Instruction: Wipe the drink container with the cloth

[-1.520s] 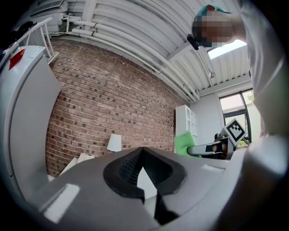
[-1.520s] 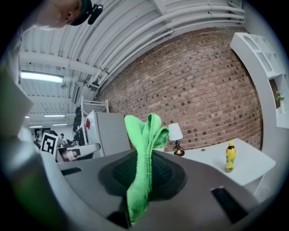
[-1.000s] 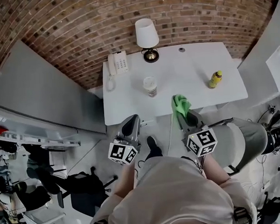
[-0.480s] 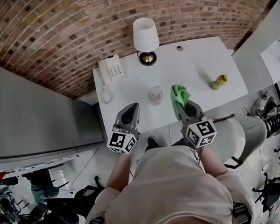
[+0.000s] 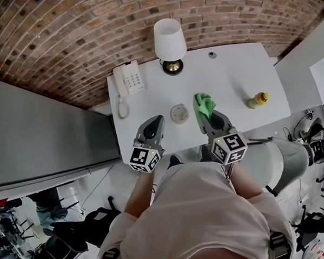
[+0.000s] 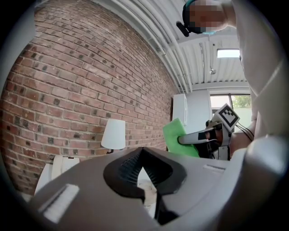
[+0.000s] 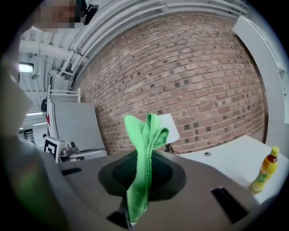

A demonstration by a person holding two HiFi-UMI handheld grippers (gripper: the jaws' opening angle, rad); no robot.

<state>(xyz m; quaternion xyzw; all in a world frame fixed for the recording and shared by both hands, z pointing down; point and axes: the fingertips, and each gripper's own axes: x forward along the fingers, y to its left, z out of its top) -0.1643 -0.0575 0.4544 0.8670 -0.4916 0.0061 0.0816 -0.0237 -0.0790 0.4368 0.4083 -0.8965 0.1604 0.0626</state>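
Starting at the left of the white tabletop, a white telephone lies near the back corner, its cord trailing toward the front edge. The left gripper hovers over the front edge with its jaws brought together at the tips, nothing held between them. A lamp with a white shade stands at the back against the brick wall. In front of the lamp, a lidded drink cup stands upright near the front edge, between the two grippers and touching neither. Just beside it on the right, the right gripper has its jaws clamped on a green cloth, whose folded bulk sticks up past the jaw tips. Well apart, toward the right end, a yellow bottle stands alone.
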